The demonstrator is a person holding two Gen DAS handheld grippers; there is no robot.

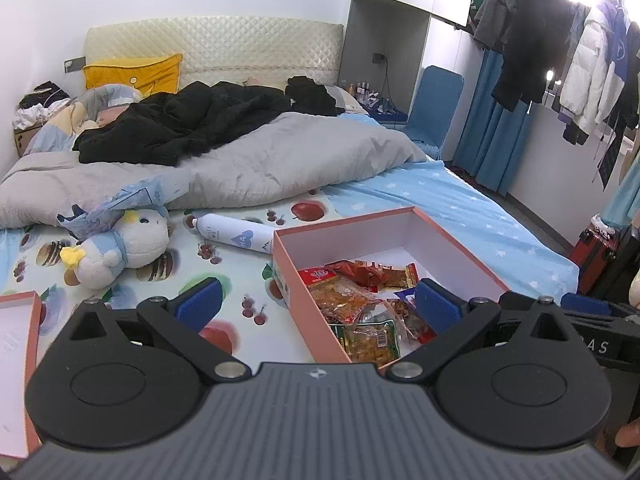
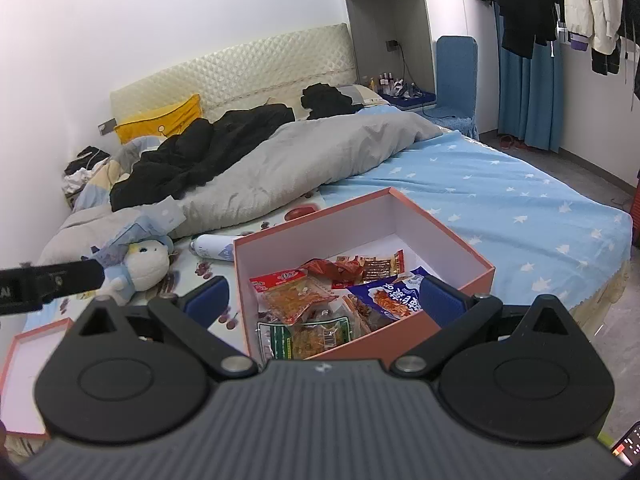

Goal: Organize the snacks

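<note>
**Both claws wide apart, empty, over the snack box**

Left gripper (image 1: 318, 300) has its blue pads spread wide w/ nothing between them; it hangs just above the near-left corner of the pink box (image 1: 460, 240), left pad outside over the fruit-print sheet (image 1: 240, 276), right pad over the contents. Right gripper (image 2: 324, 300) is likewise fully spread and empty-handed, parked over the near rim of the same box. Prob. a pause between picks, since neither pad touches a pack.

Snack packs (image 2: 320, 300) sit heaped in the near half of the box; the far half is bare white floor. Orange-red packs and a green-edged one lie toward the near-left; a blue pack (image 2: 384, 290) leans against the near-right wall, just beside the right claw's right pad. They look dropped in, not lined up: overlapping, tilted. My guess: sorting or squaring them into the free far half is what's left.

Box stands open on the bed, so access from above is clear. Its lid (image 2: 24, 376) lies inside-up at near-left, well apart, out of the way until closing.

Farther out: a white bottle (image 1: 236, 234) lies just beyond the box's far-left corner, a plush toy (image 1: 128, 244) left of that. Grey duvet (image 1: 248, 164) bunched at the far end. Whether any snacks remain outside the box, can't tell.
</note>
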